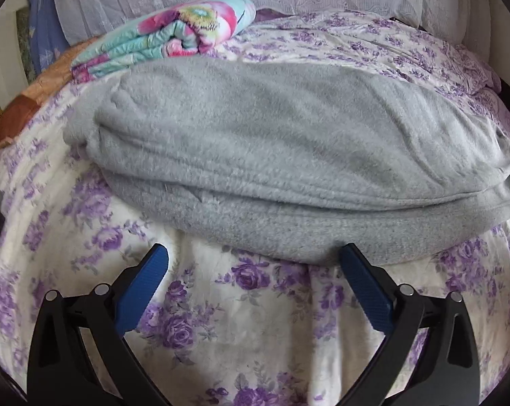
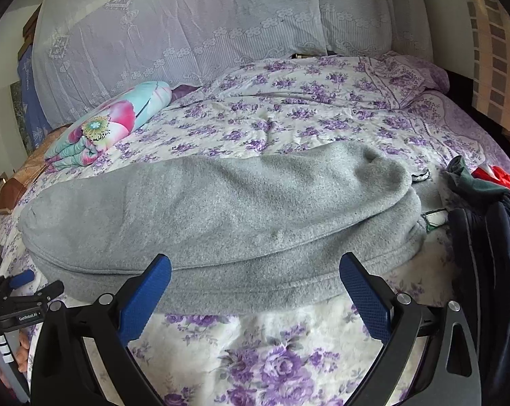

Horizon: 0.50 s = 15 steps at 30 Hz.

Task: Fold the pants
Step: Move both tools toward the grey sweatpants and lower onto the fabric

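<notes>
You had both grippers spread wide and holding nothing. The left gripper (image 1: 253, 252) hovered low over the bedspread (image 1: 221, 304), blue fingers (image 1: 143, 287) apart, right fingertip just at the near hem of the pants (image 1: 272, 155), left fingertip clear of the fabric. Whether that right tip actually touched the cloth, you couldn't tell from the left wrist view.

The right gripper (image 2: 255, 264) was likewise splayed, both blue fingers (image 2: 365, 291) overlapping the near edge of the pants (image 2: 204, 209) in view, nothing between them. Contact unclear there too.

The pants were grey fleece, already folded into a long thick bundle of stacked layers, lying crosswise on the purple-flowered bedspread (image 2: 282, 365) directly in front of both grippers. Layer edges showed along the near side; one end rounded off at left, the other bunched at right in the right wrist view.

Behind the pants, at the far left, a folded floral quilt (image 1: 173, 37) in turquoise and pink sat on the bed, its near edge close to the bundle's far side; also seen from the right wrist (image 2: 109, 125). White lace pillows (image 2: 187, 27) leaned along the headboard end. At the right of the bed a pile of dark clothes (image 2: 485, 247) lay just beside the pants' bunched end, with a bit of red fabric (image 2: 502, 176) on top. Your left gripper (image 2: 21, 291) showed at the lower left edge of the right wrist view, beside the bundle's left end.
</notes>
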Each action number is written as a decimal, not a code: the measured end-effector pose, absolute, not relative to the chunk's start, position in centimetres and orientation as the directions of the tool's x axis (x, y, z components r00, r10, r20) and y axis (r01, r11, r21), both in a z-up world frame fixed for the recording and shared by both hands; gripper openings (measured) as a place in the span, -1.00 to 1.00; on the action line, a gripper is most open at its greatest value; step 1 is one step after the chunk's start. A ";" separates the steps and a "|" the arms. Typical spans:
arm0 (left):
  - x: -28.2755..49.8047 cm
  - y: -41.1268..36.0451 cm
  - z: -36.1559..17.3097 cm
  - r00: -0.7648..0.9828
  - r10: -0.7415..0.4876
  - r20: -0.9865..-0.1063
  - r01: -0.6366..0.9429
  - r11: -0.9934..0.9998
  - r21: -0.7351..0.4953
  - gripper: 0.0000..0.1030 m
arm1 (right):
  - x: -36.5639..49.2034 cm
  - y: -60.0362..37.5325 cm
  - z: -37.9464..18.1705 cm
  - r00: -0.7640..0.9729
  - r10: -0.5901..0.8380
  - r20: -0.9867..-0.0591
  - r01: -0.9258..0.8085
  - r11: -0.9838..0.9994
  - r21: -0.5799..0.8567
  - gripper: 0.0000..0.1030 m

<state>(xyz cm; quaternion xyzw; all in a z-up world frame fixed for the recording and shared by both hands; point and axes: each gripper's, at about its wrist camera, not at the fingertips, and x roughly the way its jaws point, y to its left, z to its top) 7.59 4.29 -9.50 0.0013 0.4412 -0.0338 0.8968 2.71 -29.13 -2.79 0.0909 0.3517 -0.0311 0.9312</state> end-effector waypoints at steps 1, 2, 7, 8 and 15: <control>7.9 5.0 -10.0 0.588 -0.107 -0.802 0.057 0.994 -0.090 0.92 | 3.0 -29.5 -3.1 0.746 0.016 -0.666 0.124 0.979 0.162 0.93; 8.1 5.5 -10.2 0.584 -0.136 -0.801 0.057 0.990 -0.126 0.92 | 3.3 -29.8 -3.5 0.741 0.025 -0.671 0.127 0.976 0.176 0.93; 8.1 5.2 -10.3 0.588 -0.140 -0.797 0.071 0.990 -0.122 0.92 | 3.6 -31.6 -5.5 0.727 0.076 -0.682 0.148 0.953 0.263 0.93; 8.1 5.3 -10.3 0.582 -0.150 -0.799 0.076 0.989 -0.130 0.92 | 3.5 -31.9 -5.5 0.733 0.093 -0.674 0.147 0.945 0.291 0.93; 8.8 8.4 -6.7 0.600 -0.365 -0.712 0.120 0.921 -0.371 0.91 | 3.9 -34.1 -5.1 0.757 0.217 -0.616 0.129 0.875 0.467 0.93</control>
